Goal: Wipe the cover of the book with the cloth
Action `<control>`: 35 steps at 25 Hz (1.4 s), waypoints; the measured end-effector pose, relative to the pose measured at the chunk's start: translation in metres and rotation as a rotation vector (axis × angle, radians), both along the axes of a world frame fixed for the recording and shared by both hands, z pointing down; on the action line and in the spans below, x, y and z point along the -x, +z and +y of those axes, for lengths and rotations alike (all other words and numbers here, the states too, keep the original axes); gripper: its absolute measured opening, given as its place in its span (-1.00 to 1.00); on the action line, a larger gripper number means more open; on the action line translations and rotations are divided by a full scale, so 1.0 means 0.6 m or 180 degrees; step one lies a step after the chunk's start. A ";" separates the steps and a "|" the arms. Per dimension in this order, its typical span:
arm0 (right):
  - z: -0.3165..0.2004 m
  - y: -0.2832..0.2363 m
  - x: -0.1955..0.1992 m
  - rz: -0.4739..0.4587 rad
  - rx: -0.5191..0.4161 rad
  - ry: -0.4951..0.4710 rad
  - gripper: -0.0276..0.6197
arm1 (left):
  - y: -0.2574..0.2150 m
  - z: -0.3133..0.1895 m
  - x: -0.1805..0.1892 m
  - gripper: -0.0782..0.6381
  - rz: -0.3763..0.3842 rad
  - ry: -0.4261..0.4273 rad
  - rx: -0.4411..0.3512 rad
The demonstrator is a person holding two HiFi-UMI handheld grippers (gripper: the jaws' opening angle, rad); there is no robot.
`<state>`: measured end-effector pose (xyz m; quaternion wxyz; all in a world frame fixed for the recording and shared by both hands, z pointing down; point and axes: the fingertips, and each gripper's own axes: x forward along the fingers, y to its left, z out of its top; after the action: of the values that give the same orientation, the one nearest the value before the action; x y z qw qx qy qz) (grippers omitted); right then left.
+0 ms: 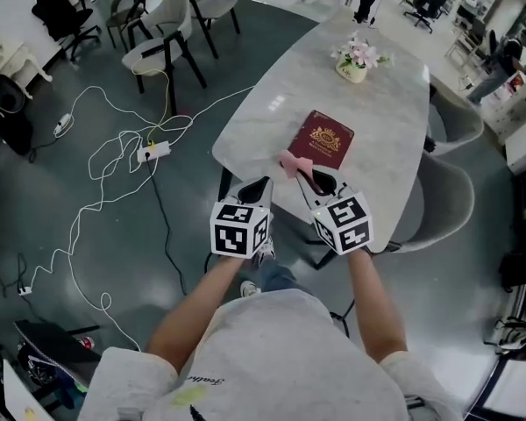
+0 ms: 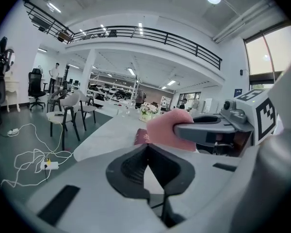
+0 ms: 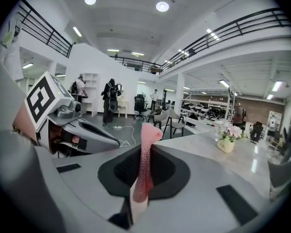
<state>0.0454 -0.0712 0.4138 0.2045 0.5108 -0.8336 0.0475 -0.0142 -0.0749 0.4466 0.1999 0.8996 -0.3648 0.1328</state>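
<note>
Evidently wiping has not begun: the right gripper [image 1: 316,181] pinches the cloth [image 1: 295,164], the left gripper [image 1: 256,189] has its jaws pressed together on nothing, and the book [image 1: 326,139] lies at twelve o'clock on the table [image 1: 377,103].

My right tool [image 1: 309,176] hides the cloth's [image 1: 295,164] near end; the book's [image 1: 326,140] gold crest is too small to read.

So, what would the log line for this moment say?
right gripper: shut on cloth | left gripper: shut, empty | book: closed, on table | cloth: at book's near edge
</note>
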 end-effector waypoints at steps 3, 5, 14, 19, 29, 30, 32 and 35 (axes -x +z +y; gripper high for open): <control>0.010 -0.004 -0.028 -0.0041 -0.0062 0.0194 -0.85 | -0.014 0.002 -0.013 -0.76 0.0008 0.0035 -0.0081; 0.021 -0.005 -0.044 -0.0042 -0.0099 0.0313 -0.85 | -0.019 0.007 -0.023 -0.76 0.0010 0.0082 -0.0131; 0.060 -0.011 -0.096 -0.0361 -0.0142 0.0787 -0.85 | -0.041 0.033 -0.075 -0.76 -0.0005 0.0360 -0.0272; 0.071 -0.006 -0.104 -0.0392 -0.0107 0.0821 -0.85 | -0.042 0.041 -0.086 -0.76 -0.0004 0.0417 -0.0263; 0.064 -0.006 -0.098 -0.0391 -0.0094 0.0803 -0.85 | -0.040 0.035 -0.081 -0.76 0.0024 0.0416 -0.0227; 0.063 -0.006 -0.096 -0.0389 -0.0091 0.0794 -0.85 | -0.039 0.034 -0.079 -0.76 0.0025 0.0412 -0.0225; 0.061 -0.004 -0.092 -0.0386 -0.0087 0.0782 -0.85 | -0.038 0.031 -0.076 -0.76 0.0028 0.0407 -0.0224; 0.061 0.002 -0.090 -0.0386 -0.0075 0.0776 -0.85 | -0.035 0.031 -0.077 -0.76 0.0032 0.0411 -0.0223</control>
<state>0.0996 -0.0346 0.4148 0.1405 0.6069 -0.7767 0.0929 0.0318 -0.0565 0.4255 0.1611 0.9284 -0.3094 0.1280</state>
